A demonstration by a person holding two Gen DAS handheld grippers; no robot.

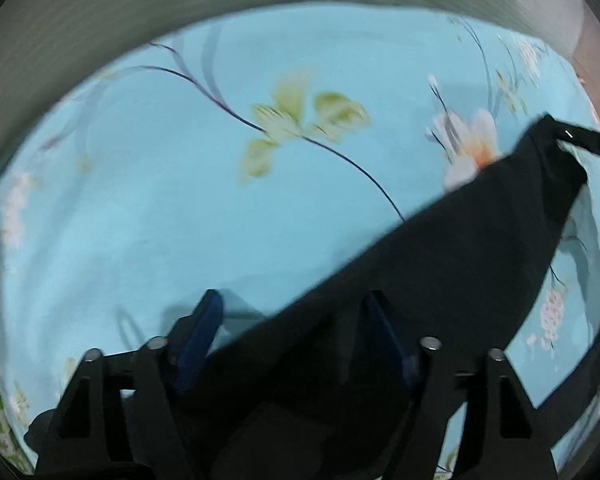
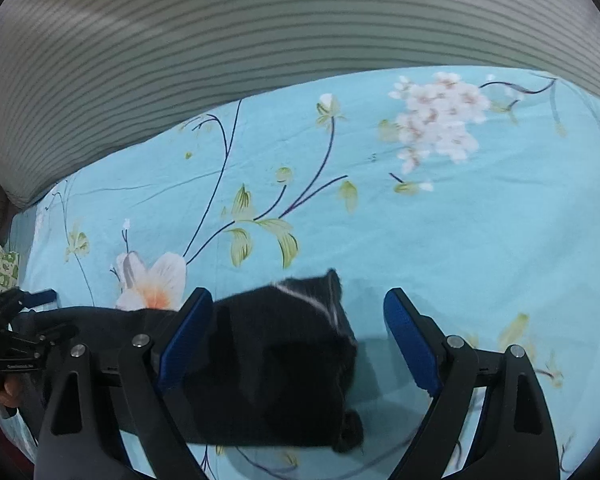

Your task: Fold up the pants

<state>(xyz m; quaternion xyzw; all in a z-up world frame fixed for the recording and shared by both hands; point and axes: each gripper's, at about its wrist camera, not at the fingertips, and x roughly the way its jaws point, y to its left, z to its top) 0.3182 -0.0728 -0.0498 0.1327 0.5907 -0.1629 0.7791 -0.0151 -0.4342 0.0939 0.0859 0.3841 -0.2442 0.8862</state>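
Pants [image 2: 276,364] black, bunched on blue floral sheet [image 2: 460,240].

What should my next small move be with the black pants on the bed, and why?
Probably close both grippers. The right gripper is open, its fingers straddling the black pants on the floral sheet. The left gripper also looks open, with cloth draped between. Neither appears to have a firm hold.

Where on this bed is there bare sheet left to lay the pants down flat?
Bare floral sheet runs from the black pants to the striped pillow, and rightward. It is crowded near the open right gripper and left gripper, where fabric bunches.
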